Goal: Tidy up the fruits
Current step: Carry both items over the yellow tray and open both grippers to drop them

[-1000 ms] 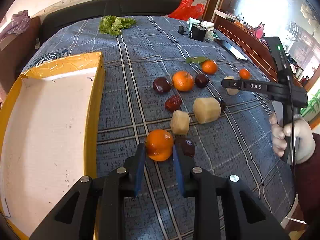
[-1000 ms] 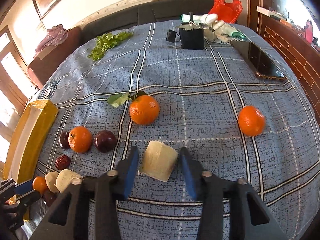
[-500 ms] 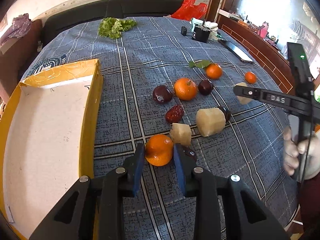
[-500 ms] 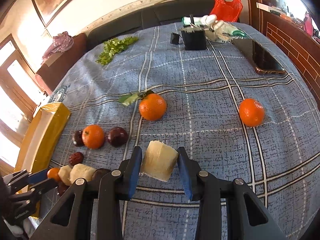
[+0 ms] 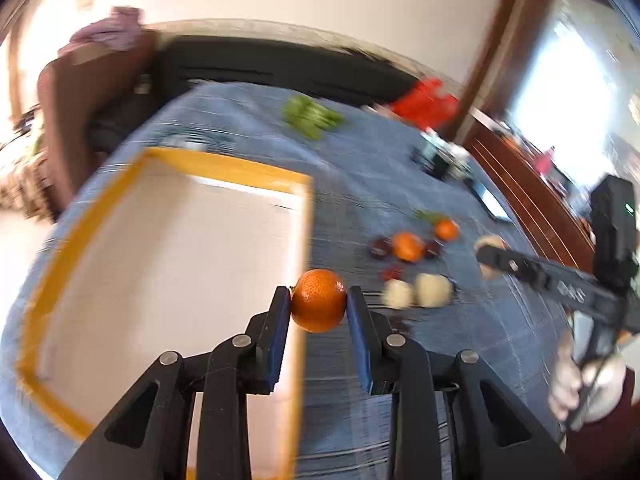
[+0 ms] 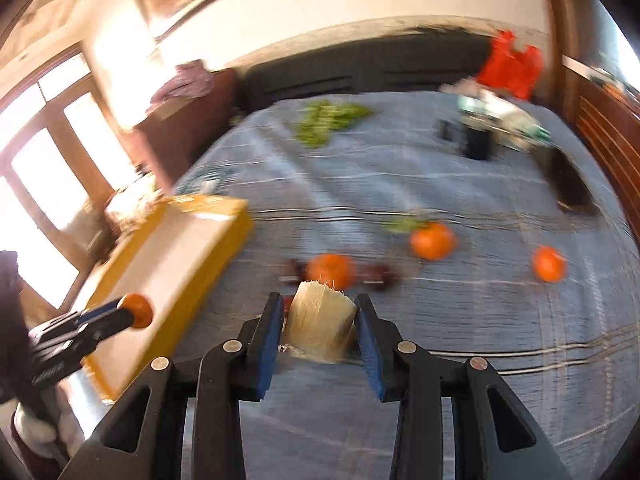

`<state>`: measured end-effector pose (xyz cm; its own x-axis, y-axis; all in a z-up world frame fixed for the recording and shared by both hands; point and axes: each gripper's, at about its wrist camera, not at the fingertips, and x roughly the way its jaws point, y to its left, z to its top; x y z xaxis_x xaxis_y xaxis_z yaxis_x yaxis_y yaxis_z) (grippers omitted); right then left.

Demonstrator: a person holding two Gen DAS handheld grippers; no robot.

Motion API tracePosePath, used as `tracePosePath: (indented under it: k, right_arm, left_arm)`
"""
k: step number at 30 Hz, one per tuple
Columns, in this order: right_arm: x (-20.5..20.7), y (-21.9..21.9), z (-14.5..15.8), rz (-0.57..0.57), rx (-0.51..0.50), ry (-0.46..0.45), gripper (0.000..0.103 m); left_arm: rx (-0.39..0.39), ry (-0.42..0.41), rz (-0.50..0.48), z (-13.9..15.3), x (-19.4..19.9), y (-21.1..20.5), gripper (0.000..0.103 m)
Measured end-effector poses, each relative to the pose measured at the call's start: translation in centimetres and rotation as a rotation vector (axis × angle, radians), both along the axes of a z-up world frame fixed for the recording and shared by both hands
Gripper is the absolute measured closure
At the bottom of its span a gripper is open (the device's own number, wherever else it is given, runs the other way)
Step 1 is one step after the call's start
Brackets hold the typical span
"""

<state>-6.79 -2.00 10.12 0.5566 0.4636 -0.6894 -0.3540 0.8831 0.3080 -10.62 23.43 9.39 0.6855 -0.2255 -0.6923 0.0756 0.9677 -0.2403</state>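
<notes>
My left gripper point(image 5: 319, 304) is shut on a small orange point(image 5: 319, 300) and holds it in the air just right of the yellow-rimmed tray point(image 5: 224, 168). My right gripper point(image 6: 320, 322) is shut on a pale fibrous chunk point(image 6: 322, 326), lifted above the cloth. The left gripper with its orange point(image 6: 136, 311) also shows in the right wrist view beside the tray point(image 6: 224, 236). Oranges point(image 6: 433, 241) point(image 6: 550, 264) point(image 6: 330, 270), dark fruits point(image 5: 380, 247) and two pale chunks point(image 5: 434, 290) lie on the cloth.
A blue checked cloth point(image 6: 520, 340) covers the table. Green leaves point(image 6: 328, 118), a black holder point(image 6: 478, 142), a phone point(image 6: 570, 182) and a red bag point(image 6: 510, 66) are at the far end. A dark sofa stands behind.
Both grippers have risen from the cloth with their loads. The left one carried the orange up and left toward the tray; the right one lifted the pale chunk. Both views are motion-blurred.
</notes>
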Motion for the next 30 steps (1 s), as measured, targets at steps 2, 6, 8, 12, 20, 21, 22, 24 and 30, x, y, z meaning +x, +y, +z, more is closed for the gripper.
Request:
tracePosePath:
  k: [2, 6, 8, 12, 20, 21, 22, 24, 30]
  right_arm:
    - [-1.0, 3.4, 0.7, 0.084, 0.028, 0.003, 0.063]
    - [-2.7, 10.3, 0.3, 0.246, 0.060, 0.041, 0.063]
    - [-3.5, 14.2, -0.6, 0.318, 0.049, 0.063, 0.063]
    - [-4.1, 19.3, -2.6, 0.389, -0.005, 0.093, 0.063]
    - [-4.6, 24.3, -6.3, 0.443, -0.085, 0.138, 0.062]
    - [-4.5, 24.4, -6.4, 0.443, -0.090, 0.139, 0.062]
    - [-4.5, 24.7, -6.5, 0.443, -0.093, 0.140, 0.061]
    - [-4.6, 24.9, -6.4, 0.449, -0.086, 0.133, 0.061]
    - [-5.4, 21.2, -3.9, 0.419, -0.023, 0.084, 0.057]
  left_arm:
    - [0.021, 0.003, 0.086, 0.2, -0.8, 3.1, 0.075]
    - [0.027, 0.034, 0.225, -0.6, -2.2, 8.5, 0.075]
    - [0.035, 0.062, 0.288, -1.6, -2.5, 10.9, 0.075]
    - [0.033, 0.108, 0.352, -3.4, -2.8, 13.5, 0.075]
    - [0.059, 0.109, 0.418, -4.3, -3.1, 14.4, 0.075]
    - [0.060, 0.106, 0.425, -4.2, -3.0, 14.4, 0.075]
    - [0.061, 0.105, 0.427, -4.1, -2.9, 14.2, 0.074]
    - [0.070, 0.106, 0.423, -3.9, -2.9, 13.9, 0.073]
    - [0.068, 0.024, 0.427, -1.4, -4.7, 12.5, 0.058]
